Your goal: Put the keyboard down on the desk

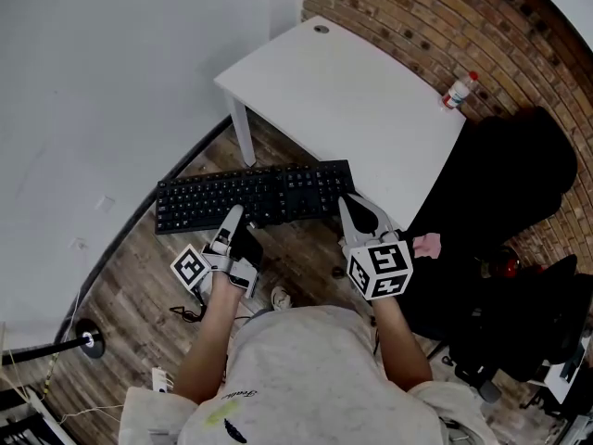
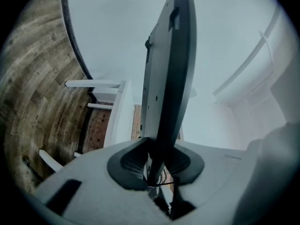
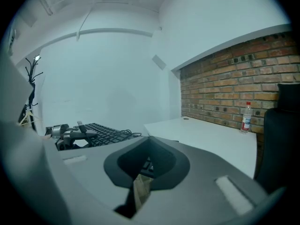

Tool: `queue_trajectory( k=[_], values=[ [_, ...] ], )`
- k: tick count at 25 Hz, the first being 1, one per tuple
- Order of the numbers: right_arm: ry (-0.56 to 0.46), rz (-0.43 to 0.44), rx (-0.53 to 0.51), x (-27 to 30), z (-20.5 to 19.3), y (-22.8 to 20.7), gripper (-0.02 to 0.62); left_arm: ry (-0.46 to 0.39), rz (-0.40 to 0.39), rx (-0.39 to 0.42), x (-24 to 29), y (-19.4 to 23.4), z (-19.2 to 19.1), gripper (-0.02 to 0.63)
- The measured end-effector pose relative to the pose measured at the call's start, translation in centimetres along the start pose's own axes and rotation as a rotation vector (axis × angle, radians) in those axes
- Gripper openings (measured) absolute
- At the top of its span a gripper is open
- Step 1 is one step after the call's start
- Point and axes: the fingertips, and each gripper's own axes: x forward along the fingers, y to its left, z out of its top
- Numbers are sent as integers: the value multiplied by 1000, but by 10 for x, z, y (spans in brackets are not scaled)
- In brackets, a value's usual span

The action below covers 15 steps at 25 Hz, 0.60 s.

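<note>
The left tongs [image 1: 235, 222] and right tongs [image 1: 353, 208] each clamp the keyboard [image 1: 250, 196], held in the air beside the near edge of the desk [image 1: 352, 91].

The right gripper [image 3: 146, 168] has a keyboard [image 3: 101, 134] end between its jaws; a bottle [image 3: 245, 116] stands on the white table [image 3: 206, 135].

Both arms are extended forward, the left gripper [image 1: 235, 221] clamped on the keyboard [image 1: 269, 193], the right gripper [image 1: 353, 208] held level at its right end.
</note>
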Motion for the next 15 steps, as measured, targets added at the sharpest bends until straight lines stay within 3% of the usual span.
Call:
queue_trajectory(
  k=[8, 15],
  values=[
    [-2, -28, 13, 22, 5, 6, 11, 39, 4, -13, 20, 4, 22, 71],
    [-4, -56, 47, 40, 1, -17, 11, 87, 15, -5, 53, 11, 22, 71]
  ],
)
